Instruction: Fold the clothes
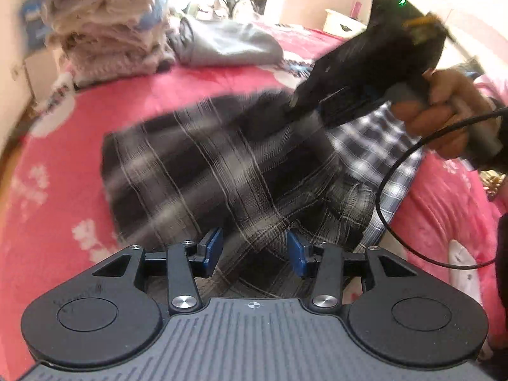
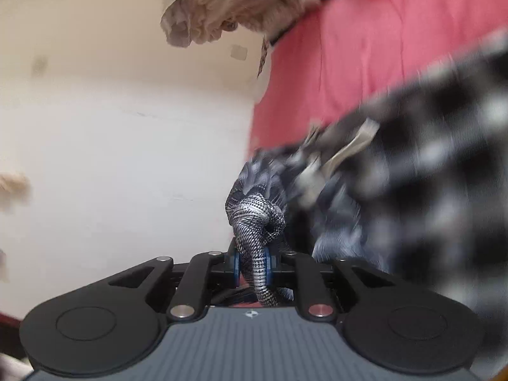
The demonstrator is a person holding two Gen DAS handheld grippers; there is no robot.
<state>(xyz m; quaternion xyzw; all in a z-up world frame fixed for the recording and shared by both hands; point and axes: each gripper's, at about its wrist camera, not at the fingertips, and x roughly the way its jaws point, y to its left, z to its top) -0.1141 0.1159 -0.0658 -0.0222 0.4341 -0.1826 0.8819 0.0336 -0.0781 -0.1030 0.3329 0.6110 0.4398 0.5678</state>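
On the bed [image 1: 79,146], over a pink quilted cover with white flower print, lies my plaid shirt [image 1: 197,171]: soft woven black-grey-white check, rumpled, partly folded into a rough rectangle with a straight left edge. Blur smears its far side. Left gripper [image 1: 254,254] hangs just above the near hem, blue fingers [image 1: 213,247] released, cloth below them but nothing pinched. Right gripper [image 2: 252,268] comes in from the right in the left view, a hand [image 1: 444,117] wrapped on its handle, black cable [image 1: 390,171] looping down. Its fingers are clenched on a twisted bunch of the shirt's cloth, fine weave showing. Bare cover left and near; far left corner is crowded by a tall stack of folded pale laundry [image 1: 108,25] and a grey garment [image 1: 228,43] beside it.
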